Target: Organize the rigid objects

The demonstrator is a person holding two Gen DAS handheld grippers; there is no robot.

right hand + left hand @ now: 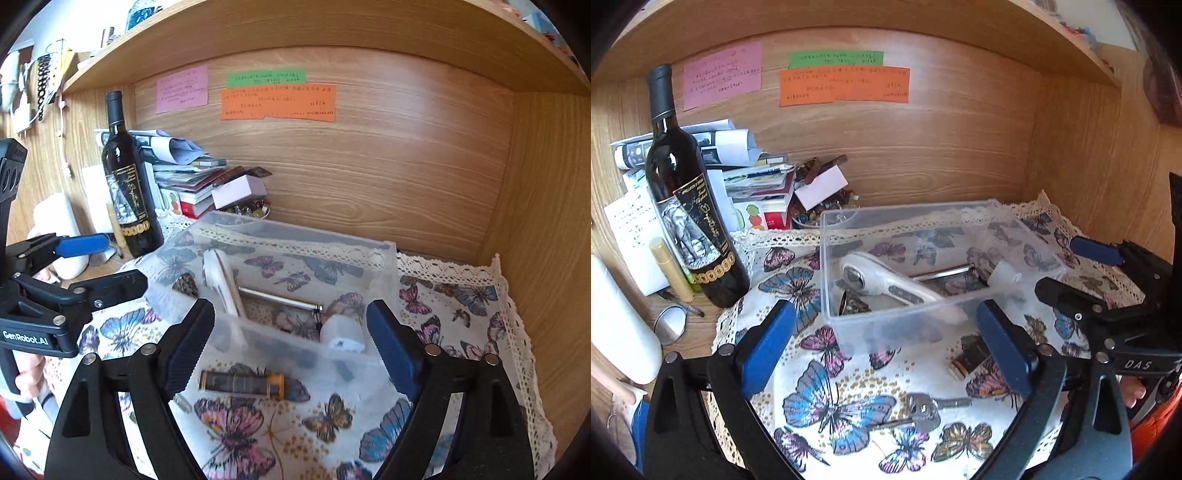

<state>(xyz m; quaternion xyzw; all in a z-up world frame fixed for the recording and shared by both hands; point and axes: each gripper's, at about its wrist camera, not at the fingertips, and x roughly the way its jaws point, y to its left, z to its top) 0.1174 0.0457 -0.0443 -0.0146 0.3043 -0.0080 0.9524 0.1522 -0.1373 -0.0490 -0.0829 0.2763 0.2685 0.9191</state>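
A clear plastic box [886, 317] [303, 354] stands on a butterfly-print cloth [849, 373] [332, 424]. Inside lie a white handheld device [882, 280] [221, 284], a metal rod [942, 272] [280, 297], a small white piece [341, 334] and a small round patterned item [851, 304]. A small dark cylinder [242, 384] [969, 360] lies on the cloth just in front of the box. A bunch of keys [925, 410] lies nearer. My left gripper [882, 347] is open and empty, in front of the box. My right gripper [284, 347] is open and empty, above the cylinder.
A wine bottle [687, 206] [127, 184] stands left of the cloth, beside a paper stack [738, 162], a gold tube [670, 267], a round mirror [669, 325] and a white cylinder [617, 325]. Wooden walls enclose the shelf at back and right [535, 221].
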